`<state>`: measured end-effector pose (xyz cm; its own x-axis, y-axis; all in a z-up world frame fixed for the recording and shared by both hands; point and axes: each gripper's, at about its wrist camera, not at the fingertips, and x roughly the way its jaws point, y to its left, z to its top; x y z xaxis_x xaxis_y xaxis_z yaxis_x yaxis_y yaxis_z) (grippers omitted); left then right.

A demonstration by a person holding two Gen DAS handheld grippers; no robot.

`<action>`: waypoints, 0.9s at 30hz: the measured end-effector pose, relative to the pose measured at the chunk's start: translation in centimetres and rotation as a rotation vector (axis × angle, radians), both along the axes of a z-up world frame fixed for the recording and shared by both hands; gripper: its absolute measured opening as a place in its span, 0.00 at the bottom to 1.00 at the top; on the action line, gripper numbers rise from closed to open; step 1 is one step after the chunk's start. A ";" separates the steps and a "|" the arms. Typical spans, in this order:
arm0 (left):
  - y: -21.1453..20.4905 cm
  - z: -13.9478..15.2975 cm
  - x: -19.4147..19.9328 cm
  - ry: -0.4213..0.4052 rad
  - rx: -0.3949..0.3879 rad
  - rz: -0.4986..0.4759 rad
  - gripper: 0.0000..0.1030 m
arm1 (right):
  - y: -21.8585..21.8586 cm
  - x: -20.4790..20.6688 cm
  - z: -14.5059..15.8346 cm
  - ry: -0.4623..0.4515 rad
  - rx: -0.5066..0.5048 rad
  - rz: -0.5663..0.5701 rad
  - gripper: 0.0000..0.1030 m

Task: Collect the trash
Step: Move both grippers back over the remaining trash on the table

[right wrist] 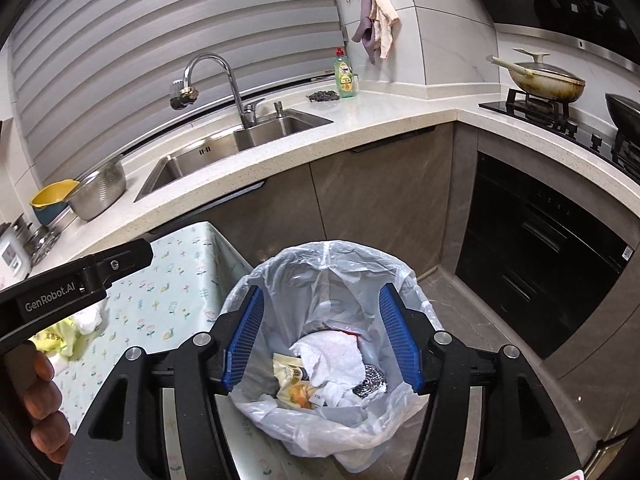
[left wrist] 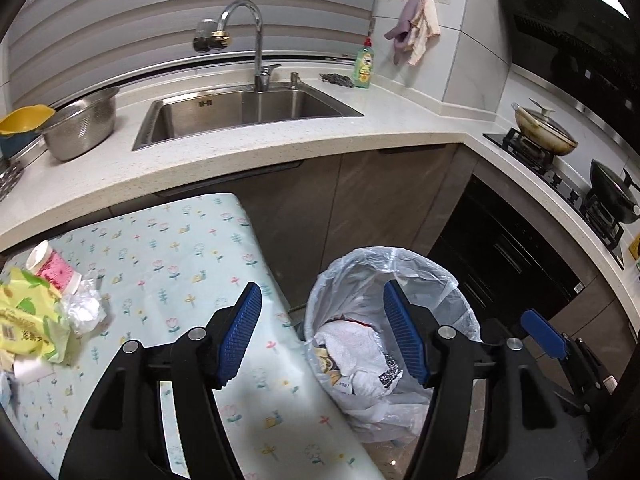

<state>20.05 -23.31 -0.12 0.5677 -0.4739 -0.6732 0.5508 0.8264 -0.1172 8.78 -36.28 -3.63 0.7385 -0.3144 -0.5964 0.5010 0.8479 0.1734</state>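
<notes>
Both tools (left wrist: 322, 334) (right wrist: 322, 338) gape wide, empty, above the trash-filled bin (right wrist: 332, 360).

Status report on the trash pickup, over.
Left hand-held gripper and right hand-held gripper open, empty. White-bagged trash bin holds rubbish. Yellow wrapper and pink paper cup remain on floral table.

Even, cool indoor light; sharp centre, strong fisheye bend at the rims.
Both views are bright with soft, faint shadows. Glare streaks the faucet (left wrist: 244, 20) and sink (left wrist: 248, 110); the bin liner (right wrist: 332, 280) shines pale. The counter (left wrist: 360, 128) edge and blinds (right wrist: 160, 40) curve heavily, and the corners fall into black vignette. The hood (left wrist: 580, 40) stays dark and glossy.
</notes>
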 end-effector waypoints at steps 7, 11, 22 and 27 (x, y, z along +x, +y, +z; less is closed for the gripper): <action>5.0 1.3 -0.4 -0.023 -0.011 0.082 0.70 | 3.4 0.5 1.4 -0.020 -0.015 0.056 0.63; 8.4 1.7 -0.4 -0.026 -0.011 0.137 0.70 | 5.9 1.2 2.1 -0.026 -0.027 0.101 0.64; 19.3 2.3 0.0 -0.028 -0.022 0.321 0.74 | 14.1 3.4 3.5 -0.037 -0.052 0.232 0.64; 24.7 2.3 0.3 -0.034 -0.018 0.424 0.84 | 17.7 4.7 3.6 -0.031 -0.057 0.289 0.64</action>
